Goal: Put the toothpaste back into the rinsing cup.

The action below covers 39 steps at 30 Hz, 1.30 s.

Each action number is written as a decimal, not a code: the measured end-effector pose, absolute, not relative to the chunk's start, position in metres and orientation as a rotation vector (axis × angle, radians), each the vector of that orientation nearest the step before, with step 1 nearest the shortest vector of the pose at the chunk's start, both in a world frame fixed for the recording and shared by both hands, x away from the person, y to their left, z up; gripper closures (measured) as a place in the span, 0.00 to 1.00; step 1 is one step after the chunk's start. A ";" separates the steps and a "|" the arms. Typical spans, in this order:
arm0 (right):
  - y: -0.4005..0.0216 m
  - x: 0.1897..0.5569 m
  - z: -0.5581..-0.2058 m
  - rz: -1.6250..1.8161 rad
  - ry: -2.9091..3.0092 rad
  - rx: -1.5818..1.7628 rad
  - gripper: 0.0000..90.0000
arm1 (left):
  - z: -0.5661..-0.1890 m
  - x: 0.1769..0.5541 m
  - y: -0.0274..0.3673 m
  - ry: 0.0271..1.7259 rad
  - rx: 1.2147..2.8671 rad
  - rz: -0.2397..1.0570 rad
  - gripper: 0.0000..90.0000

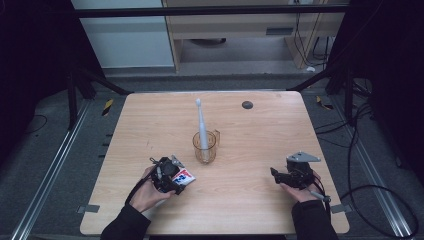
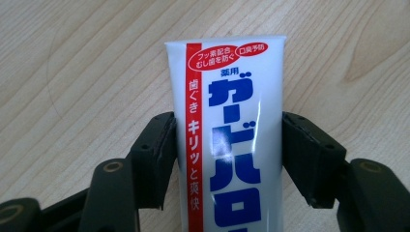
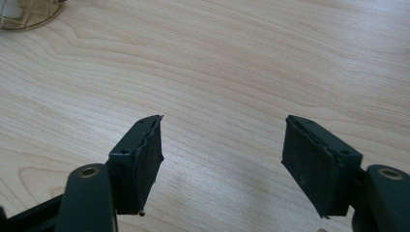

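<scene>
A white toothpaste tube (image 2: 232, 145) with a red stripe and blue lettering lies flat on the wooden table (image 1: 250, 145). My left gripper (image 2: 227, 121) is shut on it, one pad against each side. In the high view this gripper (image 1: 176, 179) and the tube (image 1: 186, 175) sit at the front left. An amber see-through cup (image 1: 205, 148) stands mid-table with a white toothbrush (image 1: 201, 120) upright in it. My right gripper (image 1: 275, 174) rests at the front right, jaws pointing left. In its own view the right gripper (image 3: 222, 121) is open over bare wood.
A small dark round disc (image 1: 247, 104) sits near the table's far edge. The cup's base (image 3: 26, 12) shows at the top left of the right gripper view. Cables (image 1: 370, 195) lie on the floor right of the table.
</scene>
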State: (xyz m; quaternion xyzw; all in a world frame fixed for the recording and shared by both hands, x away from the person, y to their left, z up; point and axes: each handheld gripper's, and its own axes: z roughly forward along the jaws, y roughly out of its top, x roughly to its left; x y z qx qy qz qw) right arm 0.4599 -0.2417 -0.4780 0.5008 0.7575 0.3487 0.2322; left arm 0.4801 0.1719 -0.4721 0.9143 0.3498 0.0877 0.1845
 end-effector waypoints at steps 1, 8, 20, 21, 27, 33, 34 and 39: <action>-0.242 0.460 -0.478 0.958 2.082 1.377 0.34 | -0.473 0.481 0.172 0.983 2.585 0.241 0.43; -0.242 0.460 -0.478 0.957 2.082 1.376 0.34 | -0.472 0.483 0.171 0.988 2.595 0.224 0.44; -0.243 0.459 -0.477 0.960 2.080 1.389 0.34 | -0.462 0.481 0.176 1.035 2.560 0.204 0.69; -0.243 0.459 -0.477 0.960 2.079 1.393 0.34 | -0.461 0.481 0.178 1.044 2.550 0.196 0.71; -0.244 0.460 -0.478 0.955 2.077 1.383 0.34 | -0.457 0.481 0.183 1.045 2.537 0.179 0.76; -0.245 0.460 -0.477 0.962 2.069 1.386 0.34 | -0.438 0.478 0.196 1.044 2.439 0.227 0.76; -0.246 0.460 -0.477 0.961 2.067 1.386 0.34 | -0.434 0.477 0.198 1.043 2.419 0.243 0.76; -0.245 0.459 -0.476 0.967 2.065 1.385 0.34 | -0.415 0.472 0.206 1.035 2.321 0.308 0.77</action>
